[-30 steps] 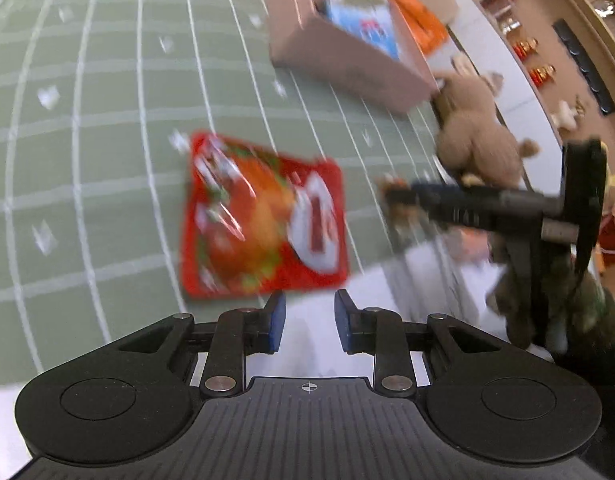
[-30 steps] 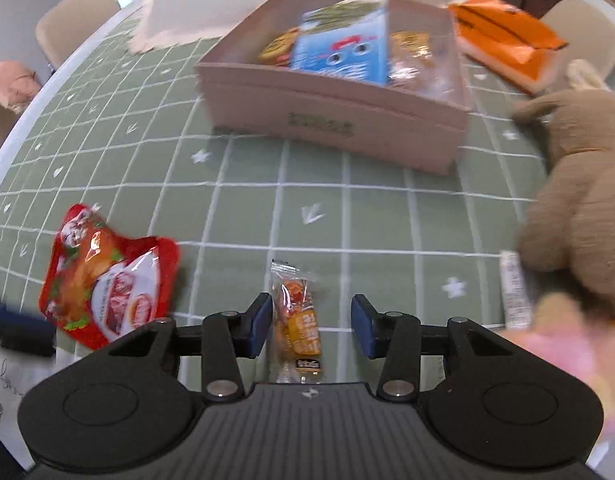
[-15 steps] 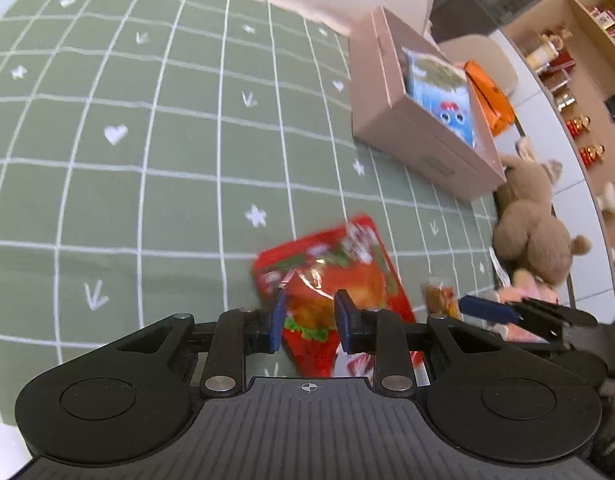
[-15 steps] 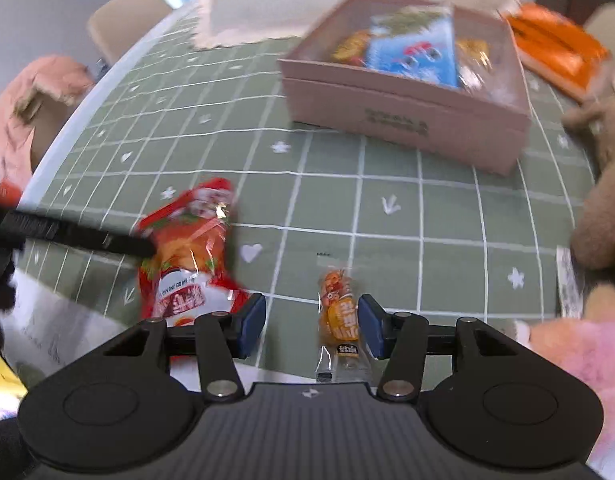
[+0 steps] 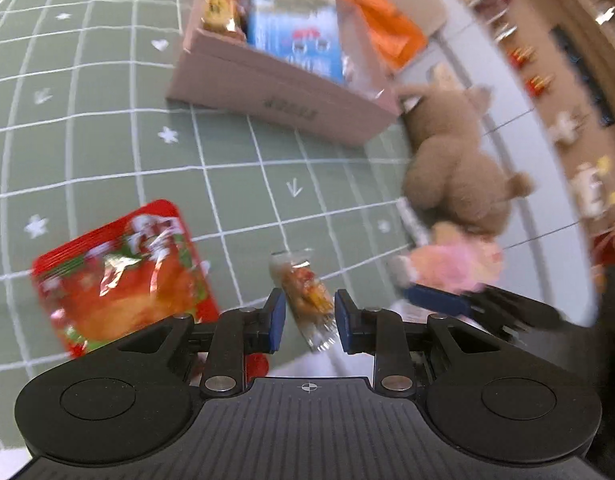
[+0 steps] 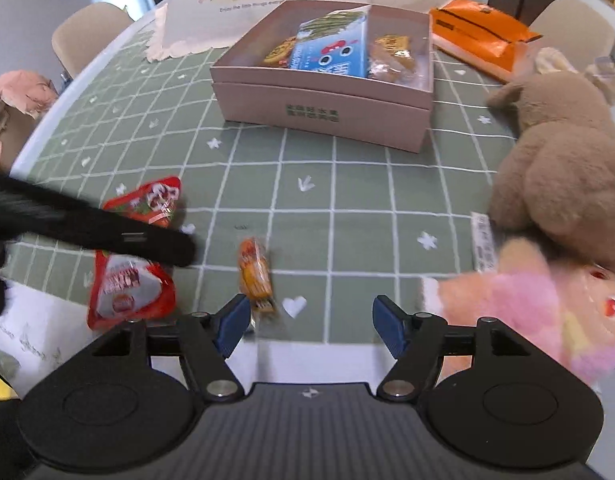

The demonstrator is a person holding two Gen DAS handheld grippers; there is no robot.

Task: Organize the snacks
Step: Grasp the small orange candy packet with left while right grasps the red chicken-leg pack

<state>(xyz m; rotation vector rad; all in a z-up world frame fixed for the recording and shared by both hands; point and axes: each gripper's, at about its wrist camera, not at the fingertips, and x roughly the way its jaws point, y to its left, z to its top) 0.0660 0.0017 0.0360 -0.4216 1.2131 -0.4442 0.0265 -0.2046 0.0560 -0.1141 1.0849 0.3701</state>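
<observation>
- Left tongs (image 5: 306,316) stand partly apart with the small orange snack packet (image 5: 307,300) lined up in the gap; pads not seen pressing on it, so nothing gripped.
- Right tongs (image 6: 311,326) are opening, wide apart, nothing between them; the same packet (image 6: 255,274) lies just ahead of their left pad.
- Packet lies flat on the green gridded tabletop (image 6: 347,184), near its front edge, apart from the red snack pouch (image 5: 119,280) to its left.
- Pink box (image 6: 323,104) sits farther back, already holding several snacks.
- Handling, judged: packet looks light, soft, crinkly film, likely slippery; contents may crush under hard squeeze.
- Best hold seems across the narrow middle, or on the flat sealed end, with gentle closure.
- Red pouch looks puffier and wider; a pinch at a sealed edge would likely suit it.
</observation>
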